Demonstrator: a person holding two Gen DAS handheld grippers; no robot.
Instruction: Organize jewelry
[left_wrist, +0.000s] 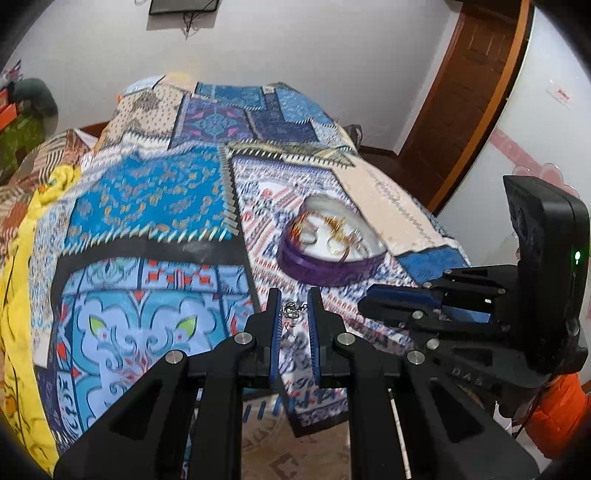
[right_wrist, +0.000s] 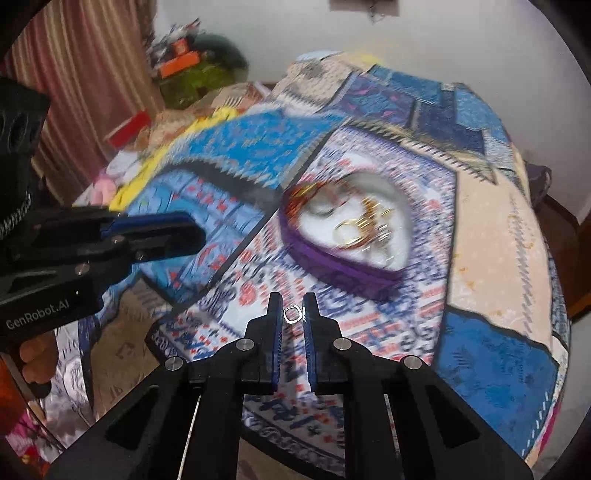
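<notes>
Two small pieces of jewelry sit at the tips of the two grippers. Between the jaws of the left gripper (left_wrist: 293, 310) is a silver pendant (left_wrist: 290, 309) with a short bit of chain; the jaws stand a little apart around it, and I cannot tell whether they press on it. Between the jaws of the right gripper (right_wrist: 293, 314) is a small silver ring (right_wrist: 291, 315), squarish in outline, touching or nearly touching the pad at 3 o'clock; whether it is clamped is unclear.

Beyond both tips, toward 1 o'clock, lies a purple heart-shaped box (left_wrist: 332, 271) with a white lining, open at the top. Gold jewelry (left_wrist: 334, 230), rings and bangles among it, lies heaped inside, blurred in both views.

Everything rests on a bed covered by a patchwork blanket (left_wrist: 147, 199) of blue, white and cream panels. A yellow cloth (left_wrist: 22, 258) runs along the blanket's edge at 9 o'clock in the left wrist view. In that view the right gripper reaches in from 3 o'clock, just beside the box's near wall. A brown wooden door (left_wrist: 465, 85) stands at 2 o'clock, with a white wall (left_wrist: 314, 44) behind the bed.
</notes>
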